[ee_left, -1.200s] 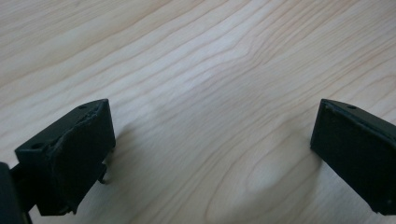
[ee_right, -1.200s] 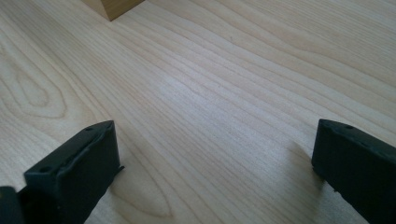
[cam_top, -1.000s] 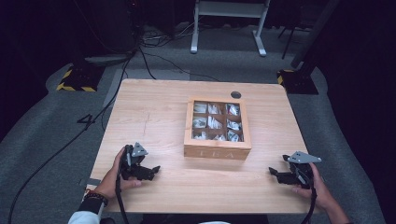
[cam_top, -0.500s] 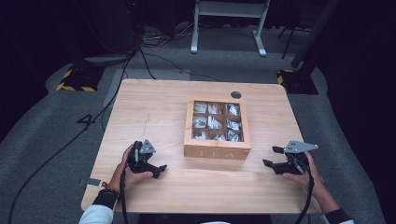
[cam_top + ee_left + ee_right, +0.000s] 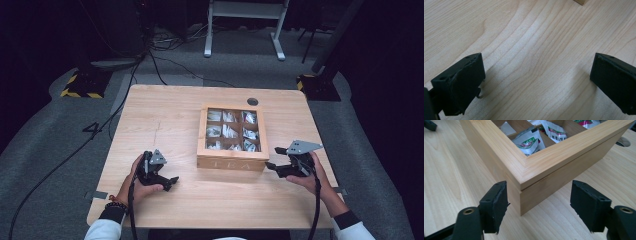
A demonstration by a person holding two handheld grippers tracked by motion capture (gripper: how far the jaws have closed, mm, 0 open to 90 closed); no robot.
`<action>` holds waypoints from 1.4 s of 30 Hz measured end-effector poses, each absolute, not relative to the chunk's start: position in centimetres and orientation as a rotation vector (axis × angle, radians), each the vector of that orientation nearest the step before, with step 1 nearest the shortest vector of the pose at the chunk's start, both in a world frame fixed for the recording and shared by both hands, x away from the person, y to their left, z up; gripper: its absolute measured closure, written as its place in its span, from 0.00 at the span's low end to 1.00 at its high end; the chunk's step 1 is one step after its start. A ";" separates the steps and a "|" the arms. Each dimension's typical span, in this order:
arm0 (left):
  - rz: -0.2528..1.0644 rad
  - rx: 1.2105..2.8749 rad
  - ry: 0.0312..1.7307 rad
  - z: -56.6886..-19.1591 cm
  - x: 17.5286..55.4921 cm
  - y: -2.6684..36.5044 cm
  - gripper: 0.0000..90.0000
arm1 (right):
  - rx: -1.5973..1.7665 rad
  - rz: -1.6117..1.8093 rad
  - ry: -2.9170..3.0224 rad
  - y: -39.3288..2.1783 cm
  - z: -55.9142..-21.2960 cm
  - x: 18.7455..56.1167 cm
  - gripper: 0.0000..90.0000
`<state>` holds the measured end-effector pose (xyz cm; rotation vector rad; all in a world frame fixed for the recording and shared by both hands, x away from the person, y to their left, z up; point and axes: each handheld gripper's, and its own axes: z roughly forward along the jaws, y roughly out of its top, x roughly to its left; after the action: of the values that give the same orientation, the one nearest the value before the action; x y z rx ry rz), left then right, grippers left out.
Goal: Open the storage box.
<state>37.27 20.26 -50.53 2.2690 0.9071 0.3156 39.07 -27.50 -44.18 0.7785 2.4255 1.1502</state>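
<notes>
A wooden tea box (image 5: 231,161) with several compartments of white sachets (image 5: 229,131) stands a little right of the table's middle. My right gripper (image 5: 273,157) hovers at the box's front right corner. In the right gripper view that corner (image 5: 554,162) sits between the two jaws of the right gripper (image 5: 539,205), whose pads stand off the wood; the jaws have just been closing. My left gripper (image 5: 170,182) rests low over the table at the front left, open, with bare wood between its jaws (image 5: 536,82). A sliver of the box (image 5: 579,2) shows at the top edge of the left gripper view.
The light wooden table (image 5: 165,115) has a round cable hole (image 5: 252,101) behind the box. Beyond it on the grey floor lie cables (image 5: 150,60), a white stand's legs (image 5: 245,30) and black-yellow striped bases (image 5: 80,85).
The right gripper has risen and moved left to the box's front right corner, its jaws narrowing. The left gripper has barely shifted.
</notes>
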 end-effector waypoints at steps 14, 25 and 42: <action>0.316 2.270 0.904 -50.5 37.3 20.3 0.00 | 0.782 1.178 2.440 -26.6 -44.6 39.7 0.45; 0.325 2.268 0.912 -50.5 37.3 20.1 0.01 | 0.778 1.219 2.402 -26.4 -44.1 39.4 0.47; 0.397 2.192 0.755 -46.2 38.7 17.4 0.23 | 0.794 1.282 2.338 -26.5 -42.8 39.2 0.47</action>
<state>38.67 17.39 -46.25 2.1922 0.7546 0.3968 39.19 -26.48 -42.81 0.7944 2.3377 1.2815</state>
